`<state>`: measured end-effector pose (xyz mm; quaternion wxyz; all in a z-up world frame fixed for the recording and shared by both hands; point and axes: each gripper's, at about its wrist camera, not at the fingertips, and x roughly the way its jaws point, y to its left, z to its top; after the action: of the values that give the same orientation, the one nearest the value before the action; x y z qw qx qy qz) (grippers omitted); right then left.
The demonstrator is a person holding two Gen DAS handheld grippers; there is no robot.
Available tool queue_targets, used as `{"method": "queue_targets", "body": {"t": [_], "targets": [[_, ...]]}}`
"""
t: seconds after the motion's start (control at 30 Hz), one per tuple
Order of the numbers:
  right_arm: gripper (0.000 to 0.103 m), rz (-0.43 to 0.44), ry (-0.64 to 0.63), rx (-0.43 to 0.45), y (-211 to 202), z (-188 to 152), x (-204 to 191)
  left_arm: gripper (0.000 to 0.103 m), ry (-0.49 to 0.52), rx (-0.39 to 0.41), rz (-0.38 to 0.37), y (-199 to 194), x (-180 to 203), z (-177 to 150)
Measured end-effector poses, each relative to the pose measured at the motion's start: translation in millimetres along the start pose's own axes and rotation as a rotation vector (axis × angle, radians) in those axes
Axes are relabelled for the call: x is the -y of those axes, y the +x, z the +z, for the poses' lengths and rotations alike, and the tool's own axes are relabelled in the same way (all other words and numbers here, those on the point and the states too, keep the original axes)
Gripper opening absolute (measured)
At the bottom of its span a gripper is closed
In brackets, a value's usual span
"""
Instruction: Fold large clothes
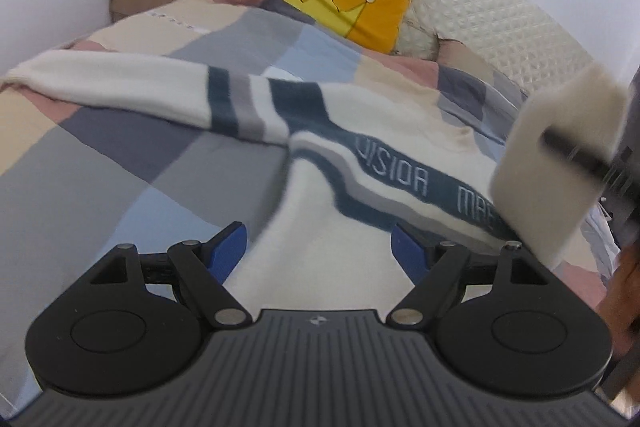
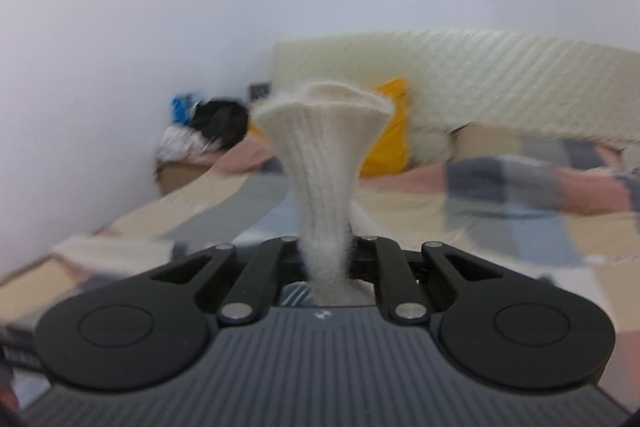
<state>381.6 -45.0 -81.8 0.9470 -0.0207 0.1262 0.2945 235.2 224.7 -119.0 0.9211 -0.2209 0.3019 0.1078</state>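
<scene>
The left claw (image 1: pixel 318 247) is spread wide above the bed (image 1: pixel 120 155), holding nothing. Beneath it the sweater (image 1: pixel 360 139) lies flat on the checked cover, one sleeve stretched out leftward. To the right, the right claw (image 2: pixel 326 259) pinches the sweater's other cuff (image 2: pixel 324 155), lifted clear of the bed.
</scene>
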Motion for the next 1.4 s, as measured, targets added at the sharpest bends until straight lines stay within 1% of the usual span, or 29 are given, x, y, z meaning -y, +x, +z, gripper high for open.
{"method": "queue_targets", "body": {"t": [0.1,0.2,0.27,0.37,0.43,0.57,0.67,0.7,0.73,0.77,0.8,0.87,0.97,1.1,1.13,1.17,1.4], "targets": [[0.012,0.019,0.004,-0.052,7,-32,-16,0.083,-0.044,-0.004,0.016,4,-8,0],[0.012,0.029,0.007,-0.114,16,-64,-21,0.083,-0.074,-0.022,0.019,15,-10,1],[0.012,0.038,-0.035,-0.149,18,-82,-28,0.083,-0.077,-0.038,0.01,20,-11,1],[0.013,0.033,-0.128,-0.186,26,-100,-48,0.084,-0.075,-0.026,0.027,26,-14,0],[0.013,0.046,-0.136,-0.222,29,-111,-52,0.084,-0.075,-0.046,0.047,33,-15,-1],[0.013,0.055,-0.156,-0.248,37,-117,-59,0.084,-0.075,-0.056,0.043,39,-14,-3],[0.017,0.078,-0.126,-0.267,37,-114,-55,0.084,-0.074,-0.046,0.027,38,-11,-5],[0.024,0.093,-0.12,-0.274,34,-119,-56,0.084,-0.079,-0.041,0.014,38,-11,-5],[0.029,0.117,-0.114,-0.281,33,-118,-55,0.084,-0.086,-0.033,0.002,36,-11,-5],[0.039,0.137,-0.11,-0.288,32,-119,-55,0.084,-0.092,-0.023,-0.008,34,-10,-5],[0.046,0.168,-0.1,-0.299,29,-118,-55,0.084,-0.099,-0.013,-0.014,32,-9,-5],[0.049,0.205,-0.087,-0.305,23,-116,-56,0.084,-0.108,0.007,-0.019,29,-8,-6],[0.05,0.223,-0.042,-0.327,17,-110,-55,0.084,-0.116,0.006,-0.025,30,-5,-10],[0.05,0.214,0.035,-0.378,12,-99,-47,0.082,-0.123,-0.027,-0.094,36,0,-16],[0.05,0.217,0.051,-0.384,9,-98,-45,0.08,-0.124,-0.032,-0.116,38,2,-18],[0.05,0.224,0.063,-0.387,6,-96,-43,0.075,-0.122,-0.032,-0.131,38,4,-19],[0.049,0.261,0.121,-0.415,-4,-84,-40,0.058,-0.076,-0.011,-0.172,36,14,-21]]}}
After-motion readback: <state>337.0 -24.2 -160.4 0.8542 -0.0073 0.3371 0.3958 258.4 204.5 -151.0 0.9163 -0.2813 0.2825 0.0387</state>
